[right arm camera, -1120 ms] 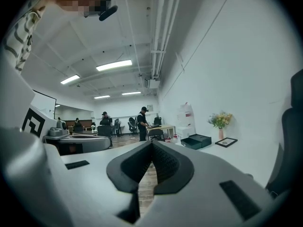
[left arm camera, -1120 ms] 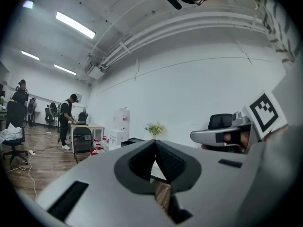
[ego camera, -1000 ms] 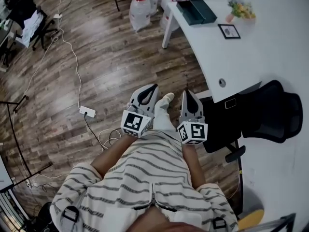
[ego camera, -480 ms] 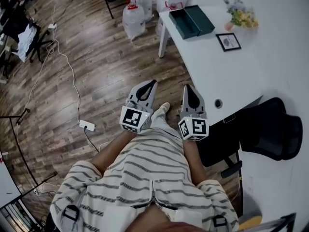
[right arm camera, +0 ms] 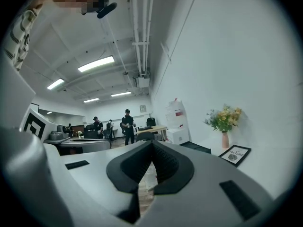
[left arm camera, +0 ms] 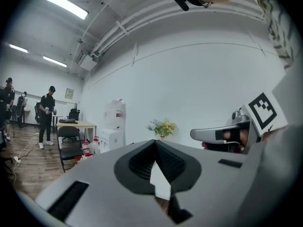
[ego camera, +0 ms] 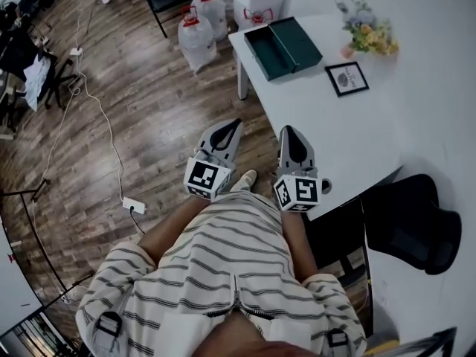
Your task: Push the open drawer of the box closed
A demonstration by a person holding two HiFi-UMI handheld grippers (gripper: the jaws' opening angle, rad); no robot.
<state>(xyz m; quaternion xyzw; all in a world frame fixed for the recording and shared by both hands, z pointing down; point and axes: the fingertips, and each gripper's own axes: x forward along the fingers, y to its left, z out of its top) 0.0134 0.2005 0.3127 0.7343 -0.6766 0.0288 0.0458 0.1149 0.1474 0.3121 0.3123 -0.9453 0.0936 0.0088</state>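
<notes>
Approach is the step in hand, by my reading: nothing touches the box point(ego camera: 296, 42) yet. It lies on the white surface point(ego camera: 338, 136), just left of the frame point(ego camera: 347, 78) and a little beyond it, with its drawer point(ego camera: 260, 52) pulled out on the side away from the frame, so the tray shows empty and dark.

Both tools are held low by the person's striped top, well nearer than the frame. The left tongs point(ego camera: 236, 124) are pressed together with nothing between them, as their own view confirms point(left arm camera: 155, 142). The right tongs point(ego camera: 291, 130) are likewise pressed together and empty point(right arm camera: 152, 144), and sit closer to the frame than the left pair.

The next move probably calls for stepping up and carrying one pair past the frame, to the drawer's outer end. Closed tips should serve as a blunt pusher. The push should run straight along the drawer toward the frame side, perhaps with the other pair steadying the box so it does not slide.
</notes>
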